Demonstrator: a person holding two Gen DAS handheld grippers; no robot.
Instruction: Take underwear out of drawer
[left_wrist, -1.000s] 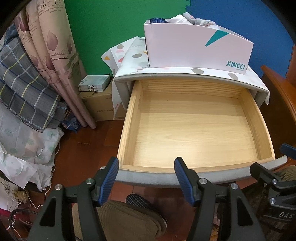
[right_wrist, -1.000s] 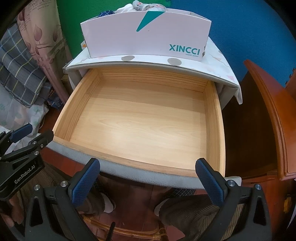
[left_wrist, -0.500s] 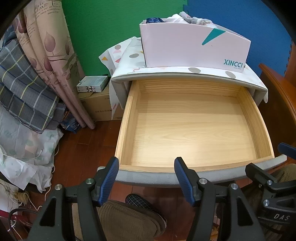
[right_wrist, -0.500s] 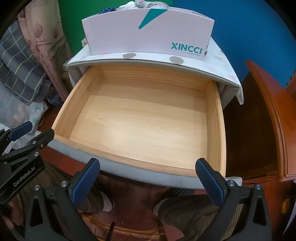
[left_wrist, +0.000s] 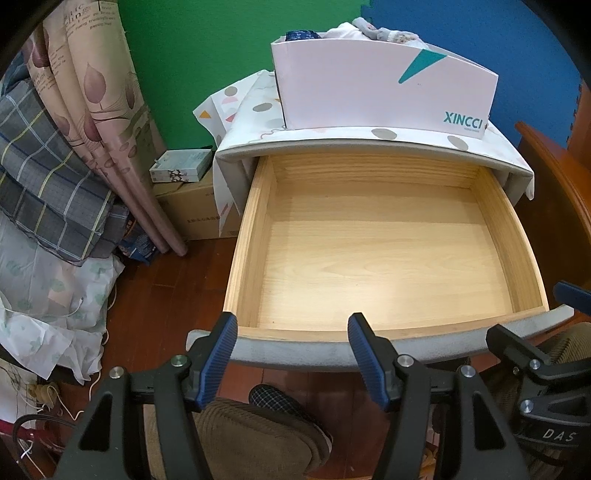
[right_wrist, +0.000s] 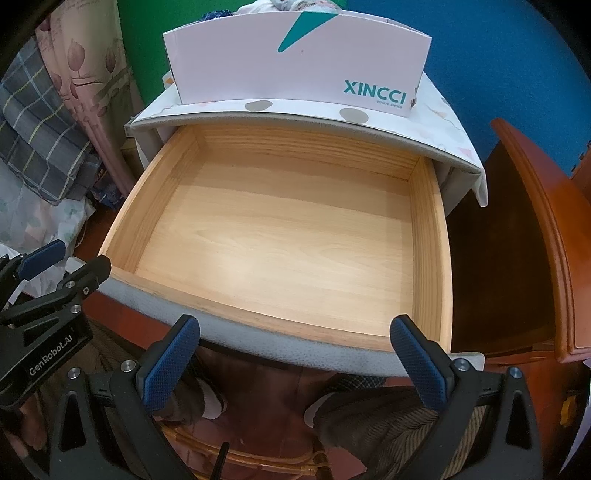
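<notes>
The drawer (left_wrist: 384, 254) is pulled far out of a small grey cabinet (left_wrist: 236, 173) and shows only bare pale wood inside, with a grey padded front edge. The underwear (left_wrist: 373, 31) is in a pink box (left_wrist: 384, 85) that stands on top of the cabinet, on a white cloth (left_wrist: 251, 110) with grey dots and coloured triangles; only the top of the pile shows over the box wall, some white and light printed pieces and one dark blue piece with a pattern. On the front of the box I can read "XINCCI" in teal letters, with a small line under it that reads "VOGUE SHOES" in the right wrist view, and there is a teal triangle near the upper edge. The left gripper (left_wrist: 291, 354) hangs in front of the drawer edge with its blue fingers (left_wrist: 218, 354) apart and nothing between them. The right gripper (right_wrist: 295, 365) stands the same way, fingers wide apart and empty. The body of the left gripper carries "GenRobot.AI", and the right one shows the letters "DAS". A rolled curtain (left_wrist: 92, 99) at the left has printed words, too small to read fully.
</notes>
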